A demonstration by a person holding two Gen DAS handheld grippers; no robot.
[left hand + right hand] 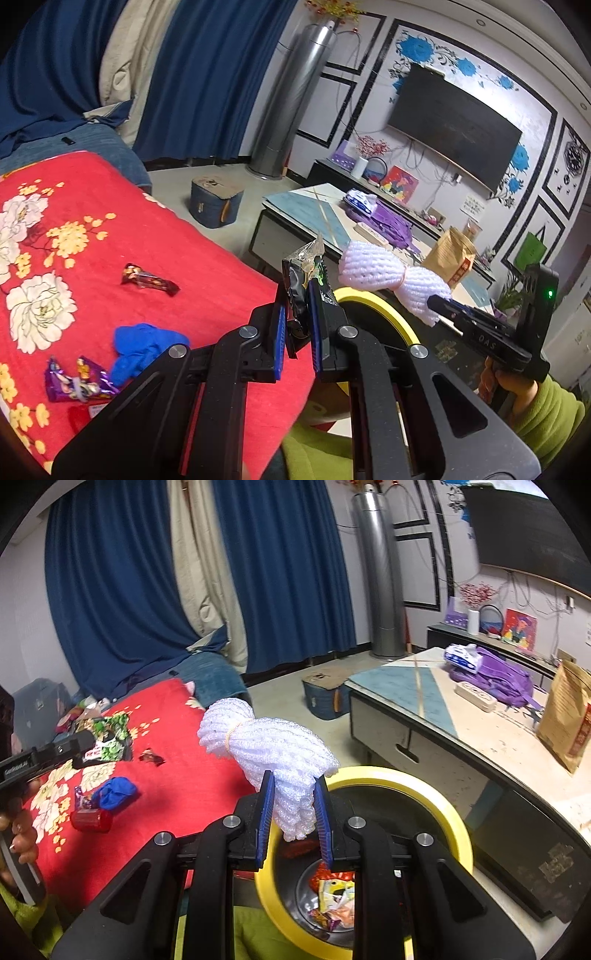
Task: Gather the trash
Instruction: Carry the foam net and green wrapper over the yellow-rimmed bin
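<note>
Across the left wrist view, the left gripper (297, 314) sits at centre with its blue pads clamped on a black-and-green snack wrapper (304, 280) that stands up between them. At three o'clock the right gripper (443, 314) carries a white foam fruit net (388, 273), and just behind the wrapper shows the yellow rim of the trash bin (369, 299). On the red floral blanket (147, 240), from nine to seven o'clock, lie a brown candy wrapper (147, 282), a blue glove (144, 347) and purple wrappers (77, 380), not yet collected.

Over in the right wrist view, the right gripper (293, 819) squeezes the foam net (266, 746) near its lower end, directly above the trash bin (436, 801), where wrappers already lie at six o'clock. Releasing should go well if each load hangs fully inside the rim first; the light, springy net could catch on a pad, so open wide.
</note>
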